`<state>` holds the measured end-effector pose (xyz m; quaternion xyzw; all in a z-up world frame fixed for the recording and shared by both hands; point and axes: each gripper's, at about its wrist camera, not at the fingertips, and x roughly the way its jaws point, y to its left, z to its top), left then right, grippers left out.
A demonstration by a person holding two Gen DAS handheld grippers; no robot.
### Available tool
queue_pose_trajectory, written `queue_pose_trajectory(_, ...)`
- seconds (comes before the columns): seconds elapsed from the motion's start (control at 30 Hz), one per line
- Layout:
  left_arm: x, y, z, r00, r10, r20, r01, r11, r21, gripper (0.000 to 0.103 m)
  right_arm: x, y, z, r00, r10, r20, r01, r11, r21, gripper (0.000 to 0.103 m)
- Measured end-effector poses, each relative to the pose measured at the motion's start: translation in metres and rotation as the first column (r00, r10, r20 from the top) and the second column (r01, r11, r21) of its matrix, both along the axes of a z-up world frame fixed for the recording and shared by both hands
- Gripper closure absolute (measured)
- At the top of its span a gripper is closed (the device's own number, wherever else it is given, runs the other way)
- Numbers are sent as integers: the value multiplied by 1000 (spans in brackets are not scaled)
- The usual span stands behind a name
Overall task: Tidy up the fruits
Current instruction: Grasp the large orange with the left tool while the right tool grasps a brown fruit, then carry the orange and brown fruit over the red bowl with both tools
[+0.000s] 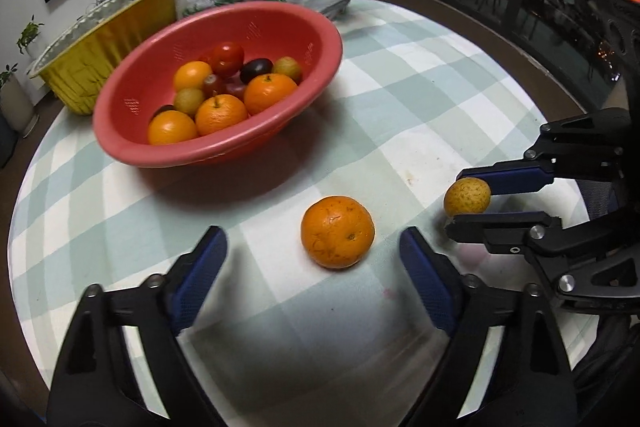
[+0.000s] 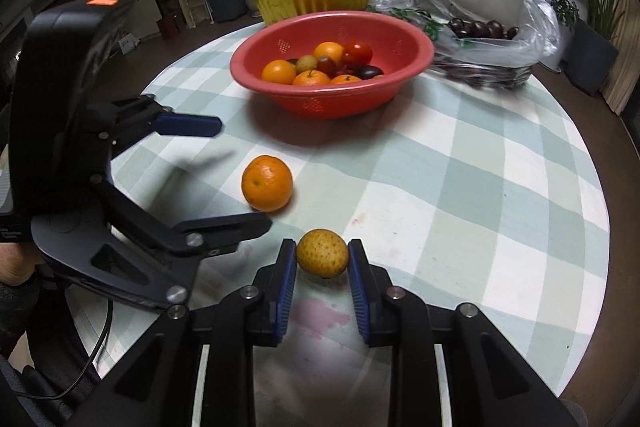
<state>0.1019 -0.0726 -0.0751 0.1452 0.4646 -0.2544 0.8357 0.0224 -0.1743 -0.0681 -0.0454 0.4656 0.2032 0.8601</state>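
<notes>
Two grippers: right gripper (image 2: pixel 322 259) clamps yellow fruit (image 2: pixel 322 253); left gripper (image 1: pixel 313 247) wide, orange (image 1: pixel 338 231) between; bowl (image 1: pixel 168 155) probably clear.

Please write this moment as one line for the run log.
left gripper: open, orange between fingers, untouched | right gripper: shut on small yellow fruit | red bowl: mixed fruits inside

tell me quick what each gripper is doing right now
left gripper: open, holding nothing, the orange sits between its fingers, untouched
right gripper: shut on the small yellow speckled fruit
</notes>
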Motion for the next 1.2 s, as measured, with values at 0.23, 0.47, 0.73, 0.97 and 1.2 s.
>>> queue_pose_trajectory(0.23, 5, -3, -12, 999, -6, -41, 6, 1000, -18, 50, 1, -4, 0, 1000, -8, -1, 8, 1000, 10, 75)
queue_pose_trajectory(0.47, 4, -3, -11, 999, -17, -49, 14, 998, -59, 66, 1, -4, 0, 1000, -11, -4, 11, 1000, 12, 75)
queue_pose_trajectory(0.73, -7, 9, -6, 999, 7, -45, -12, 995, -102, 67, 1, -3, 2, 1000, -16, -2, 16, 1000, 17, 75)
queue_pose_trajectory(0.97, -28, 36, 9, 997, 67, -31, -71, 984, -166, 67, 0, -1, 6, 1000, -21, 2, 21, 999, 35, 75)
queue_pose_trajectory(1.2, -22, 73, 35, 989, 148, 15, -142, 970, -195, 67, 7, -7, 11, 999, -52, 3, 52, 997, 53, 75)
